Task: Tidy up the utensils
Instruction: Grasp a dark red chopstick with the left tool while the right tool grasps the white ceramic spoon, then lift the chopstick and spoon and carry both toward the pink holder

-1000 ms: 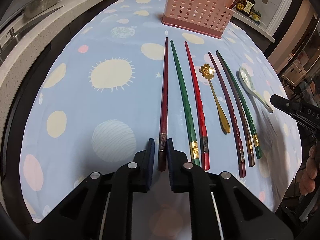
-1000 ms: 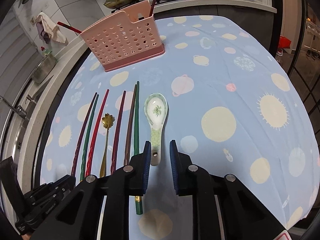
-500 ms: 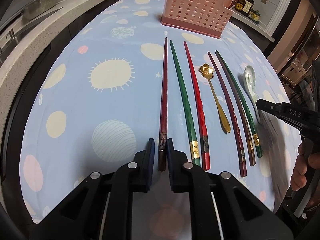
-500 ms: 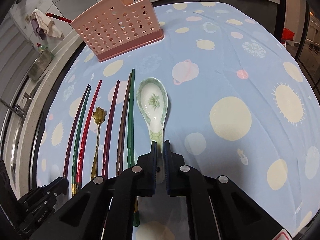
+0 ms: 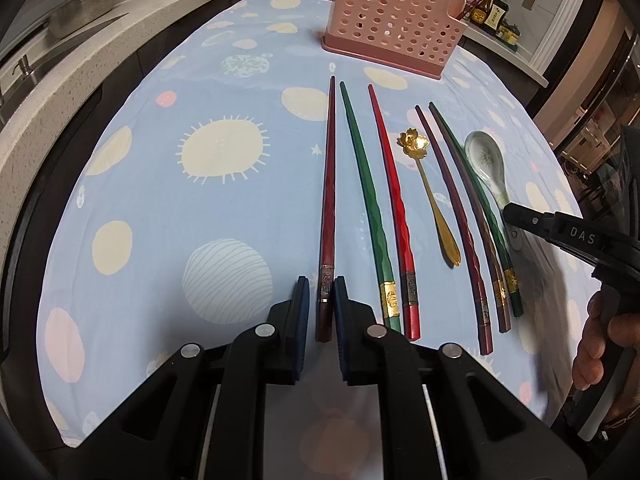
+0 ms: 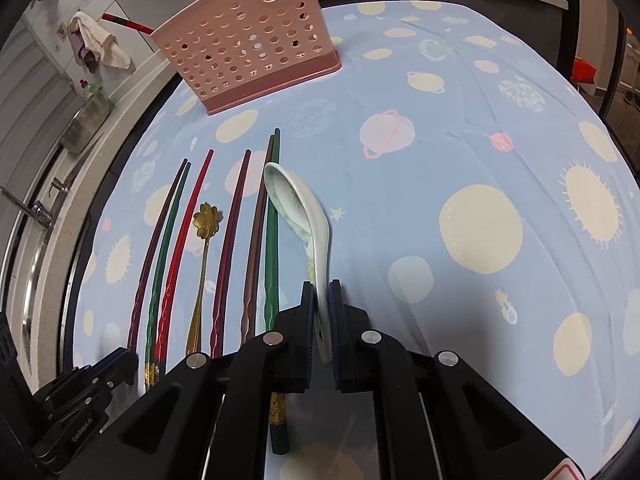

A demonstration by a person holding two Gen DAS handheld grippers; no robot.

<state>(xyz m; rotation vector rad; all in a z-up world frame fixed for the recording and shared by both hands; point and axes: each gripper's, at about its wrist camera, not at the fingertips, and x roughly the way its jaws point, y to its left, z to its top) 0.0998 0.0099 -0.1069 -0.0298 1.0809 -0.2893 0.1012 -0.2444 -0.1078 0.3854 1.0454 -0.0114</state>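
In the right wrist view the right gripper (image 6: pixel 320 300) has come lower than a second ago, and its jaws, which then stood apart on both sides of the handle, now pinch the handle of the ceramic soup spoon (image 6: pixel 298 216). The spoon, which lay flat with its bowl facing up, is now turned on its side, its bowl pointing up toward the middle of the frame. The gripper points steeply down at the tablecloth (image 6: pixel 460 152).

In the left wrist view nothing has changed: the left gripper (image 5: pixel 320 296) sits at the bottom centre, pointing steeply down, its blue pads (image 5: pixel 303 304) narrowly set on either side of the banded end of the dark red chopstick (image 5: pixel 327 200). I cannot tell if the pads press on it. At the right edge a hand (image 5: pixel 600 344) holds the other tool over the spoon's handle.

Going further, the green chopstick (image 5: pixel 366 196), the bright red chopstick (image 5: pixel 394 204), the gold flower spoon (image 5: pixel 430 196) and three more chopsticks (image 5: pixel 468 200) lie side by side on the cloth. At the far end, in the upper part of both frames, stands the pink perforated utensil holder (image 6: pixel 248 48), well apart from both grippers
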